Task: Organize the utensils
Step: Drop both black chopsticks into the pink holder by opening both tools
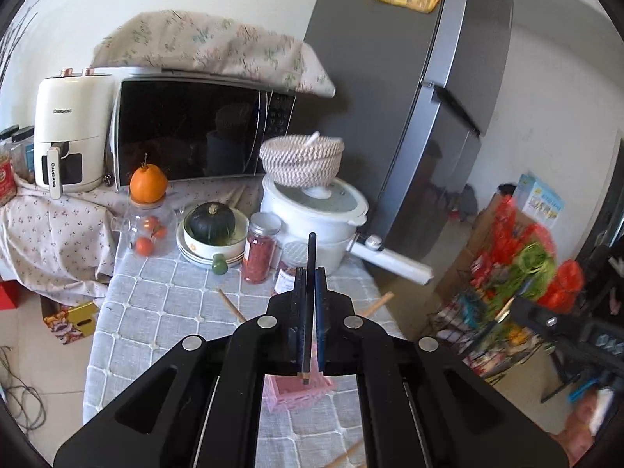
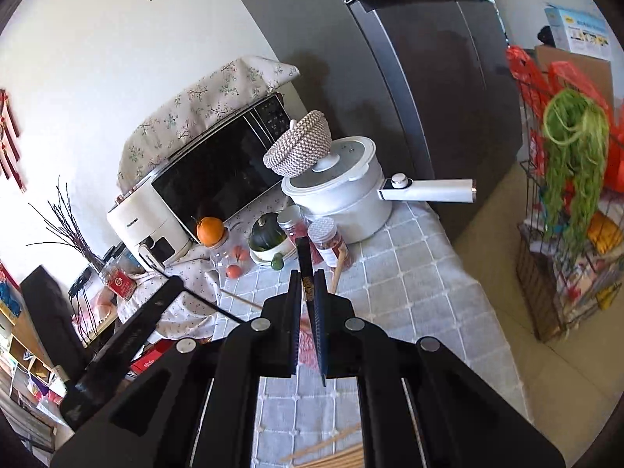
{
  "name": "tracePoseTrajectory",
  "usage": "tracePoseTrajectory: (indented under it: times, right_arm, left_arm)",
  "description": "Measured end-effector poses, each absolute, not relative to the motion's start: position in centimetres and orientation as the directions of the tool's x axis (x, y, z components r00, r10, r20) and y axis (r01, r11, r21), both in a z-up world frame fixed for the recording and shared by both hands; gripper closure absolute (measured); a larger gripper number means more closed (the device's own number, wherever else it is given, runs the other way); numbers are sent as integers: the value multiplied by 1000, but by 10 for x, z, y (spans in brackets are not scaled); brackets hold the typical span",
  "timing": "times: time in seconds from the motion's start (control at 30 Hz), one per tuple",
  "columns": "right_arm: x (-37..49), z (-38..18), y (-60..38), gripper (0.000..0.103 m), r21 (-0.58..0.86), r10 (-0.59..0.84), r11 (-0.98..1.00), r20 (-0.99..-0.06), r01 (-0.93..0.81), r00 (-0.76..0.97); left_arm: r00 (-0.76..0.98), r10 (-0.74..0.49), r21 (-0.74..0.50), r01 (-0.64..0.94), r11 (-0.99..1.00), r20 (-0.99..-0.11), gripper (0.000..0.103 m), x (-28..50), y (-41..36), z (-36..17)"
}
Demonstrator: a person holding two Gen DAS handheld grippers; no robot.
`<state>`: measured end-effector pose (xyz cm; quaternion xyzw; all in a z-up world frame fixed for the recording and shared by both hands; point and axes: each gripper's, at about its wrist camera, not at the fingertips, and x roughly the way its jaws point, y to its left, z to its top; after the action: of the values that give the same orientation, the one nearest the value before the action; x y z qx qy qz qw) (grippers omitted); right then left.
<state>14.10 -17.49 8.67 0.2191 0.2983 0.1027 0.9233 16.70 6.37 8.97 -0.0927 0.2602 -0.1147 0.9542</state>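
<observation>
My left gripper [image 1: 310, 273] is shut on a dark chopstick [image 1: 312, 249] that stands up between its pads, lifted above the grey checked tablecloth [image 1: 156, 312]. A pink slotted basket [image 1: 288, 394] lies on the cloth right below it. My right gripper [image 2: 310, 277] is shut on another dark chopstick [image 2: 303, 253] with a gold band, also held upright over the table. In the right wrist view the left gripper [image 2: 171, 286] shows at the left with its thin chopstick [image 2: 210, 304] sticking out. Loose wooden chopsticks [image 2: 331, 452] lie on the cloth near the front, and another one [image 1: 230, 304] lies further back.
At the back of the table stand a white pot [image 2: 343, 202] with a long handle and a woven basket on its lid, two jars [image 1: 259, 249], a bowl with a dark squash [image 1: 210, 230], a microwave [image 1: 187, 136] and an air fryer. A grey fridge [image 1: 390, 97] and a wire rack [image 2: 565, 253] stand right of the table.
</observation>
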Motion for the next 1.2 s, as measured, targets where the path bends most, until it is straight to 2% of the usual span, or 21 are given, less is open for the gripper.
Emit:
tracePoseTrajectory:
  times: [0.13, 0.17, 0.2, 0.23, 0.4, 0.53, 0.8, 0.87, 0.97, 1.1, 1.2]
  right_arm:
    - [157, 79, -170, 96, 464, 326, 884, -517, -61, 791]
    - [163, 76, -168, 96, 465, 327, 883, -523, -59, 787]
    - [167, 74, -167, 96, 467, 329, 883, -527, -56, 783]
    - [172, 72, -165, 96, 466, 328, 883, -531, -54, 781]
    - [191, 67, -156, 96, 442, 311, 896, -544, -48, 779]
    - [207, 66, -144, 96, 429, 305, 902, -556, -47, 773]
    - [244, 38, -110, 95, 390, 286, 921, -645, -17, 708]
    - [247, 32, -102, 92, 364, 277, 931, -656, -27, 702]
    - [242, 33, -99, 80, 354, 264, 935, -643, -28, 719]
    - [227, 36, -96, 80, 300, 228, 953, -626, -40, 746]
    - [211, 33, -97, 79, 253, 188, 967, -617, -34, 764]
  left_arm:
    - [791, -241, -196, 156, 968, -562, 97, 191, 53, 65]
    - [784, -237, -199, 148, 969, -573, 94, 192, 55, 60]
    - [786, -240, -217, 137, 966, -570, 83, 192, 59, 56]
    - [797, -242, -241, 125, 962, -553, 73, 190, 65, 56]
    - [866, -233, -340, 78, 937, -442, 69, 164, 101, 70]
    - [890, -227, -412, 48, 910, -397, 57, 146, 131, 71]
    - [868, -236, -440, 22, 898, -437, 56, 151, 151, 52]
    - [853, -246, -422, 32, 906, -461, 53, 155, 146, 48]
    - [843, -252, -408, 44, 912, -474, 48, 154, 139, 42]
    - [836, -250, -375, 57, 925, -489, 47, 153, 128, 40]
    - [833, -247, -356, 64, 932, -495, 42, 150, 120, 40]
